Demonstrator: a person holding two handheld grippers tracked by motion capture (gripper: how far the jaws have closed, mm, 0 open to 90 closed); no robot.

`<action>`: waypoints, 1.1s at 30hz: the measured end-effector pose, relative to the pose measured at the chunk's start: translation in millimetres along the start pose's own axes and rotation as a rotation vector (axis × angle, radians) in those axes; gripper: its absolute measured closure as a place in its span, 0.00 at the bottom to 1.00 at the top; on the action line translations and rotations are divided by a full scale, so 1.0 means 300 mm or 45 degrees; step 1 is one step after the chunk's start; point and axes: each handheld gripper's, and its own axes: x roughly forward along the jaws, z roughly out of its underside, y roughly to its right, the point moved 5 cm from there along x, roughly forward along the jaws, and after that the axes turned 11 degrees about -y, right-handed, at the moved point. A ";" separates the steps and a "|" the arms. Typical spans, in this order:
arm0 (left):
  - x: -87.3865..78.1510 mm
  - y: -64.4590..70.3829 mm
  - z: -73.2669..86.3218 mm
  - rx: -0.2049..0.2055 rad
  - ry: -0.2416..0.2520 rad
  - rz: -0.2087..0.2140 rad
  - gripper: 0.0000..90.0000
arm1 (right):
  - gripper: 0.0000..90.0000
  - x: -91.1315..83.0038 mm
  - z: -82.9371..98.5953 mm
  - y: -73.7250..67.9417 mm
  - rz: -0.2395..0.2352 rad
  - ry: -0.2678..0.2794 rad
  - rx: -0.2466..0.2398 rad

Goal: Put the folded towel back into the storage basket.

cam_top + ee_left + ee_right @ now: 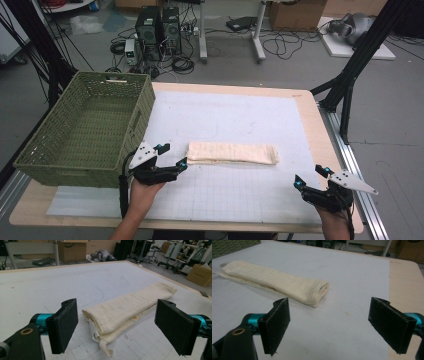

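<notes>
Your left gripper (172, 156) sits at the left end of the folded cloth (232, 153), its jaws spread apart with nothing between them. In the left gripper view (116, 327), that end of the cloth (125, 310) lies just ahead of the two black pads, and a loose corner hangs toward you. The cloth lies flat on the white mat (240, 115) near the middle of the tabletop (325, 135), a long cream roll running left to right.

Your right gripper (311, 180) is near the front right of the mat, well apart from the cloth, its jaws also wide apart and holding nothing. In the right gripper view (328, 327), the right end of the cloth (279, 283) lies ahead and to the left.

The green basket (50, 145) stands at the left edge of the tabletop, just beside your left gripper.
</notes>
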 end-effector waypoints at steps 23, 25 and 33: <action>0.011 0.022 0.013 0.006 -0.041 0.005 0.21 | 0.18 0.020 -0.026 -0.023 -0.014 0.004 -0.041; 0.009 0.018 0.012 -0.007 -0.041 0.002 0.22 | 0.18 0.021 -0.027 -0.028 -0.019 0.001 -0.054; 0.023 -0.007 -0.023 -0.067 -0.044 -0.018 0.22 | 0.18 0.027 -0.032 -0.023 -0.028 0.015 -0.040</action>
